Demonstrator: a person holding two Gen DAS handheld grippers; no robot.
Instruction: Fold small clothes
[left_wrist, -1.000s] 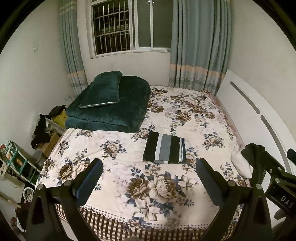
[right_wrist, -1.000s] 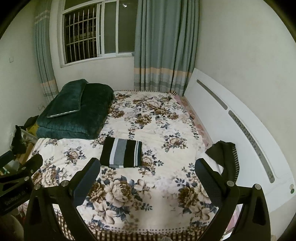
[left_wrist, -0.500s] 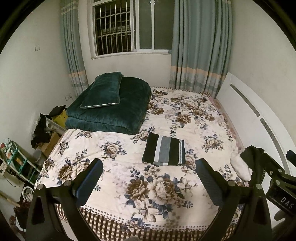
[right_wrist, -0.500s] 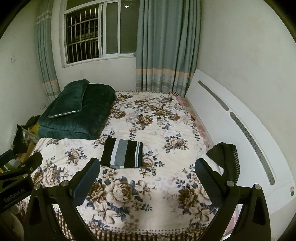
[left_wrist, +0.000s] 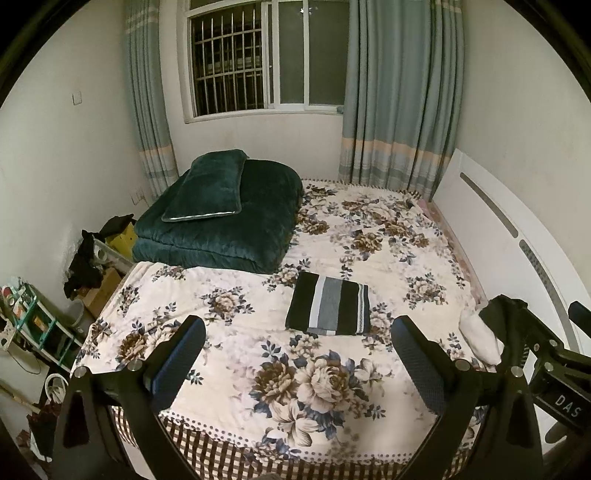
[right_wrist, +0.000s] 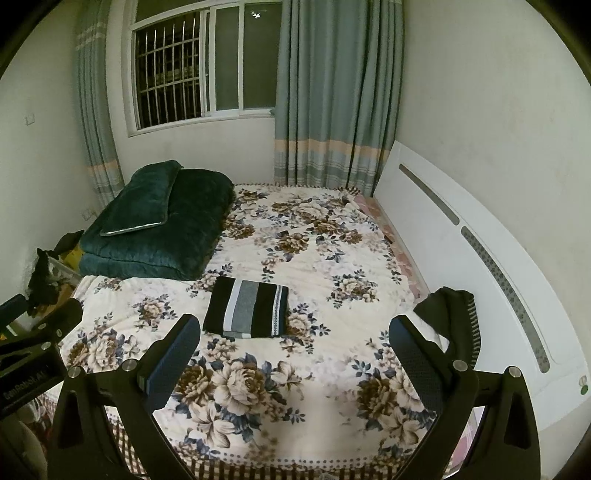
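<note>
Both grippers, left gripper (left_wrist: 297, 334) and right gripper (right_wrist: 293, 332), have drawn back from the folded striped garment (left_wrist: 328, 309), jaws wide and empty; that fold looks finished, and a dark garment (right_wrist: 456, 314) waits to its right.

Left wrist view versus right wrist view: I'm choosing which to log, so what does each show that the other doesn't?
Only the left wrist view shows the shelf rack beside the bed and the white cloth by the dark garment. Only the right wrist view shows the dark garment unobstructed. Both share the folded striped cloth on the floral bedspread, the green quilt, and an open claw: left, right.
</note>
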